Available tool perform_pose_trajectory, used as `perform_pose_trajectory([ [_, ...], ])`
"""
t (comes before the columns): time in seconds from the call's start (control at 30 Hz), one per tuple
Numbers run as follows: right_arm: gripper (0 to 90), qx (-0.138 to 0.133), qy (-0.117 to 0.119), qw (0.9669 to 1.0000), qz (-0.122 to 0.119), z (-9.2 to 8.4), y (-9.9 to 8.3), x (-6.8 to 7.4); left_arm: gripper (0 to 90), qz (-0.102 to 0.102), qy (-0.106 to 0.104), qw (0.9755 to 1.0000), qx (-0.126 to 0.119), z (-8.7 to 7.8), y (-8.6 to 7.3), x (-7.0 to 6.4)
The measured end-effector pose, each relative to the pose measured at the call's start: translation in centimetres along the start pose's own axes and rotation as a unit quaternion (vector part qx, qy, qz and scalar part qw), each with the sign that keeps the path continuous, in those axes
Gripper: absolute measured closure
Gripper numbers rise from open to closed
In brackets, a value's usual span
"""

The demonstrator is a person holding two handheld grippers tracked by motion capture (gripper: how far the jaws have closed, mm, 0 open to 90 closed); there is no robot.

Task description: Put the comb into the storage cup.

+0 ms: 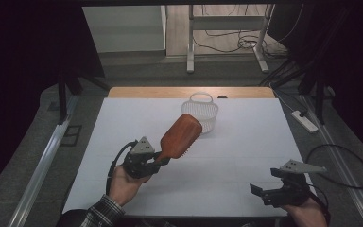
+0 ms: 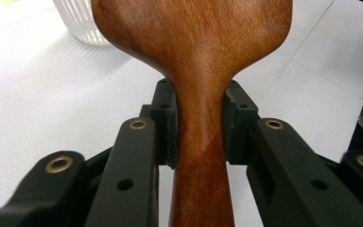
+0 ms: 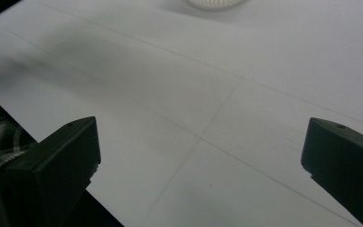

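Note:
A brown wooden hairbrush (image 1: 179,135) is held up above the white table (image 1: 246,142), its paddle tilted toward the far right and its bristles facing down. My left gripper (image 1: 163,161) is shut on the brush's handle (image 2: 201,137), both pads pressing its sides. Just behind the paddle stands a white slatted basket (image 1: 201,111) with a loop handle; its ribbed wall (image 2: 82,23) rises at the top left of the left gripper view. At the near right of the table my right gripper (image 1: 261,194) is open, jaws wide apart (image 3: 201,156) over bare tabletop.
A wooden strip (image 1: 189,92) runs along the table's far edge. Beyond it are desk legs and cables on the floor. A white power strip (image 1: 304,120) lies off the table's right side. Dark curtains flank both sides.

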State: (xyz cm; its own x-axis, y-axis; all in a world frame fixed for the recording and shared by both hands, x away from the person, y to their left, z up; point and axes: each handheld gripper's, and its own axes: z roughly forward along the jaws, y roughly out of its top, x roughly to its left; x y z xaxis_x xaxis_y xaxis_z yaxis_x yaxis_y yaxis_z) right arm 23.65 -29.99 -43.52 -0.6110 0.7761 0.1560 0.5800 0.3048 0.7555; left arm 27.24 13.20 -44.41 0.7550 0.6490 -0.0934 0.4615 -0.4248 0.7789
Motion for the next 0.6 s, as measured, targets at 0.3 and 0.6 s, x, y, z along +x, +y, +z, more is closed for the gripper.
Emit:
perform_pose_trajectory([
  [0.3, 0.0, -0.033, 0.039, 0.9986, 0.009, 0.3, 1.4, -0.2, 71.4, -0.008, -0.02, 0.9998, -0.004, 0.3, 0.0, 0.2],
  [0.6, 0.0, -0.054, 0.061, 0.9966, 0.011, 1.0, 3.1, -0.1, 71.4, -0.004, -0.028, 0.9996, -0.005, 0.6, 0.1, 0.0],
])
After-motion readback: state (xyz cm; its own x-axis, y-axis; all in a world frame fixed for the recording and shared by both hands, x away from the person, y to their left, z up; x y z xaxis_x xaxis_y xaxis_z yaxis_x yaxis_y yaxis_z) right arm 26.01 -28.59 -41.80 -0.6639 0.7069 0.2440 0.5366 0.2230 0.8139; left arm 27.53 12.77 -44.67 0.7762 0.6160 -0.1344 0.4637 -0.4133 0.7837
